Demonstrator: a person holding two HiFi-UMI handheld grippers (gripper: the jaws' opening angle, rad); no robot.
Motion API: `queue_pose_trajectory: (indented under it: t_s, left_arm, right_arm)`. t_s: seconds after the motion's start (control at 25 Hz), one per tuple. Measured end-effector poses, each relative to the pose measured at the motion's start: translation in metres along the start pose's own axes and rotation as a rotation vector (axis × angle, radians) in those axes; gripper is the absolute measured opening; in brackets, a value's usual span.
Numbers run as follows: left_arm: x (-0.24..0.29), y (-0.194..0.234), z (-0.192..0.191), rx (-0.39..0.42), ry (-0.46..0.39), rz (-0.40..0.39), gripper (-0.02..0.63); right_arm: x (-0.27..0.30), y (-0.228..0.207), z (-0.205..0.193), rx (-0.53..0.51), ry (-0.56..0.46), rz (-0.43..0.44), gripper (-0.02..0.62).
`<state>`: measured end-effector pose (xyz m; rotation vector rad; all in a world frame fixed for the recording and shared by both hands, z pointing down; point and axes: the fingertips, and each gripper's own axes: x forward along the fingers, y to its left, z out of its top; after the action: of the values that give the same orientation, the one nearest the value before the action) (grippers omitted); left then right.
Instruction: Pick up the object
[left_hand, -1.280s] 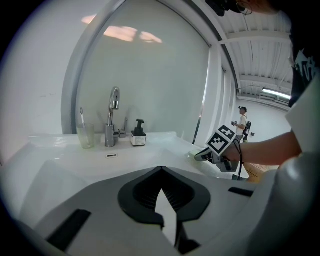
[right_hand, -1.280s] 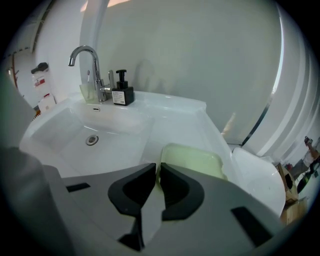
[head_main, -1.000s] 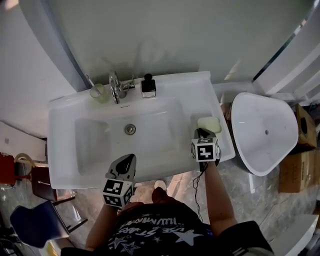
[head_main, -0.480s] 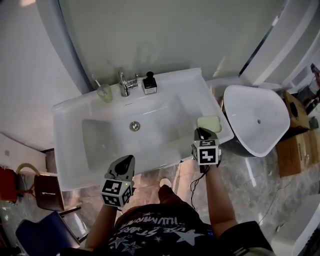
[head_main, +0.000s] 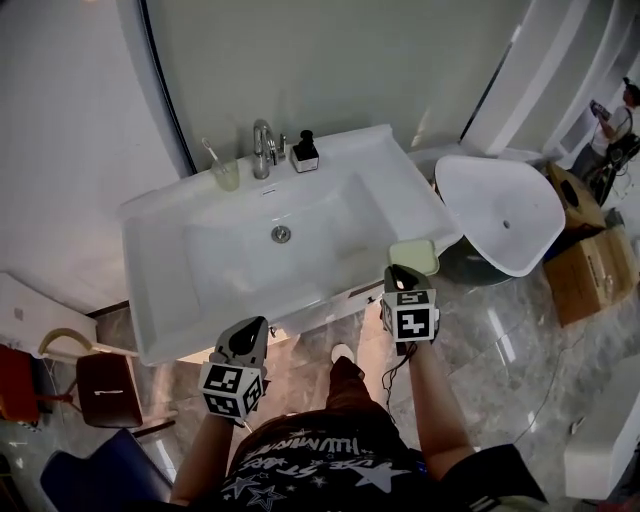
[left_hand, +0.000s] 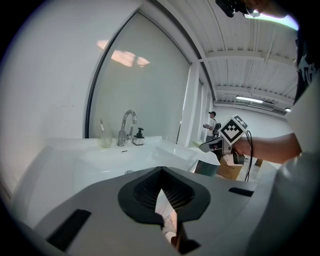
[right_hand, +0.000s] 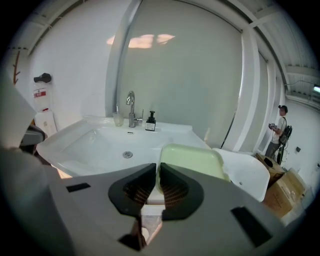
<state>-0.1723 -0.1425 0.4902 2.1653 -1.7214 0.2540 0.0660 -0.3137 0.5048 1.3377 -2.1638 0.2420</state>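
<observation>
The right gripper is closed on the near rim of the pale green dish; in the right gripper view its jaws stand almost together with that thin rim pinched between them. The dish sits at the front right corner of the white washbasin, just at the outer edge; whether it rests on the ledge or hangs clear of it cannot be told. To its right only a narrow gap of floor parts the washbasin from a white tub; a cardboard box stands beyond the tub.

The left gripper is closed and empty, its tips meeting; it hovers just in front of the washbasin's front edge, over open floor, well apart from the right gripper.

Along the back edge stand a glass with a toothbrush, the tap and a soap dispenser; the bowl itself is bare, leaving free room between the back row and the dish.
</observation>
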Motion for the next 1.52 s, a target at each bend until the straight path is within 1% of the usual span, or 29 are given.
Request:
queue_pose_trajectory:
  t_s: [0.2, 0.36, 0.56, 0.84, 1.0, 1.32, 1.52]
  left_arm:
    - [-0.052, -0.004, -0.023, -0.004, 0.003, -0.039, 0.015]
    - [-0.081, -0.013, -0.046, -0.012, 0.019, -0.088, 0.015]
    - [-0.101, -0.025, -0.066, -0.019, 0.043, -0.153, 0.015]
    - [-0.107, -0.055, -0.074, -0.001, 0.049, -0.219, 0.015]
    - [-0.109, -0.076, -0.077, 0.013, 0.055, -0.246, 0.015]
    - [-0.135, -0.117, -0.086, 0.029, 0.051, -0.251, 0.015]
    - [-0.162, -0.156, -0.096, 0.051, 0.046, -0.263, 0.015]
  right_arm:
    - [-0.051, 0.038, -0.042, 0.029, 0.027, -0.022, 0.034]
    - [-0.096, 0.059, -0.065, 0.056, 0.014, -0.062, 0.032]
    - [-0.142, 0.082, -0.091, 0.182, -0.005, -0.055, 0.032]
    - [-0.183, 0.085, -0.123, 0.213, 0.006, -0.067, 0.032]
    - [-0.197, 0.083, -0.134, 0.249, -0.004, -0.055, 0.032]
    - [-0.236, 0.086, -0.153, 0.243, -0.027, -0.019, 0.032]
    - [-0.279, 0.082, -0.176, 0.249, -0.042, -0.007, 0.032]
